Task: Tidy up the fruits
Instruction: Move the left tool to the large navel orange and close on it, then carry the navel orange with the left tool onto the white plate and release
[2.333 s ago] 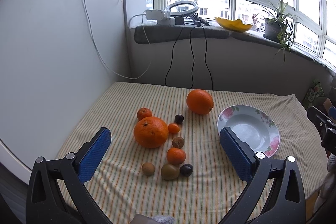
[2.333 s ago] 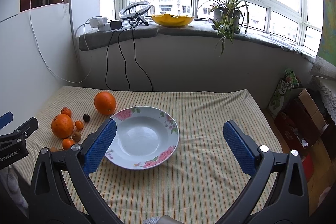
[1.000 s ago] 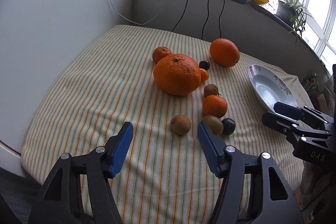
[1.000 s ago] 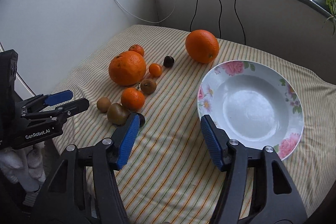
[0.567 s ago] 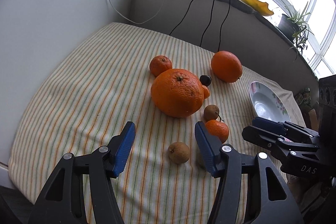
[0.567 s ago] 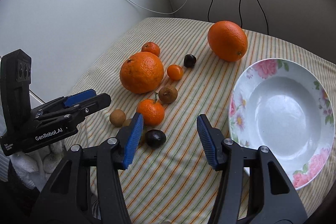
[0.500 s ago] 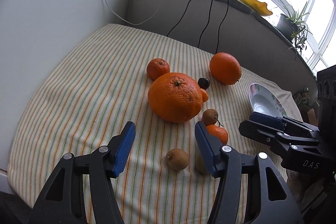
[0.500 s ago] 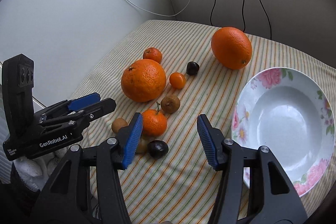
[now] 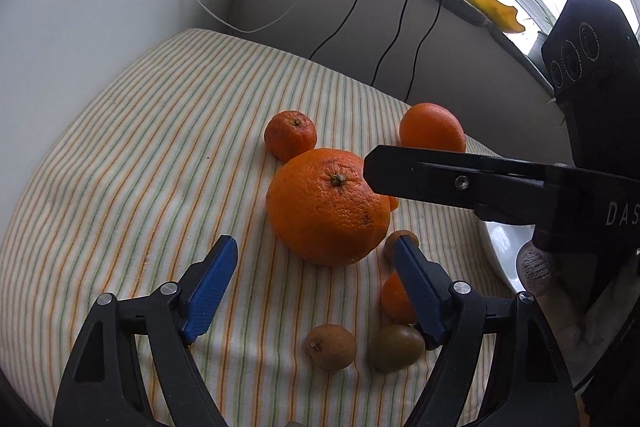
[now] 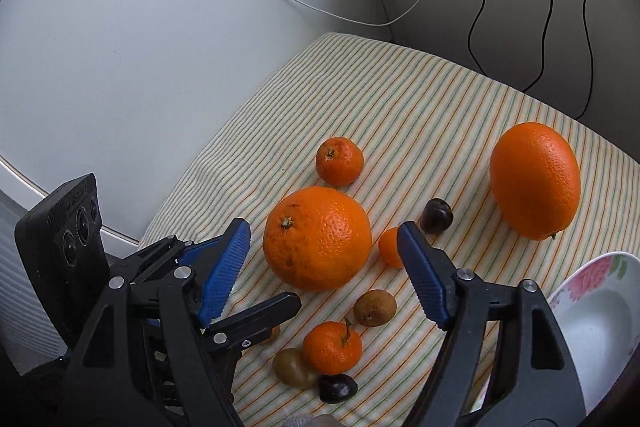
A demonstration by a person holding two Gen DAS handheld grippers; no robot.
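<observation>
- The left gripper (image 9: 312, 277), a black two-finger clamp with blue ribbed pads, was released, its fingers spread wide above the striped cloth and grasping nothing.
- The right gripper (image 10: 324, 267), of the same black-and-blue build, was likewise spread apart and empty; in its own view the large round orange with a dimpled skin (image 10: 317, 238) sat between its two blue pads, though contact could not be judged.
- In the left wrist view that large orange (image 9: 328, 207) lay ahead of the left fingers, with the right gripper's black finger crossing just in front of its right side.
- A small reddish-orange mandarin (image 10: 339, 161) rested just behind the large orange, near it.
- A smooth oval orange (image 10: 535, 181) lay well apart to the right, close to the white plate with a pink floral rim (image 10: 588, 283).
- A dark round cherry-like fruit (image 10: 436, 215) sat between the large orange and the oval one.
- A tiny orange kumquat (image 10: 389, 247) was partly hidden by the right blue pad.
- Nearer the camera lay a brown rough-skinned longan-like fruit (image 10: 375, 307), a stemmed tangerine (image 10: 332, 347), a greenish-brown kiwi-like fruit (image 10: 293, 367) and a second dark fruit (image 10: 338, 388), clustered together.
- All fruit rested on the yellow, green and orange striped tablecloth (image 9: 140, 155); the plate held nothing.
</observation>
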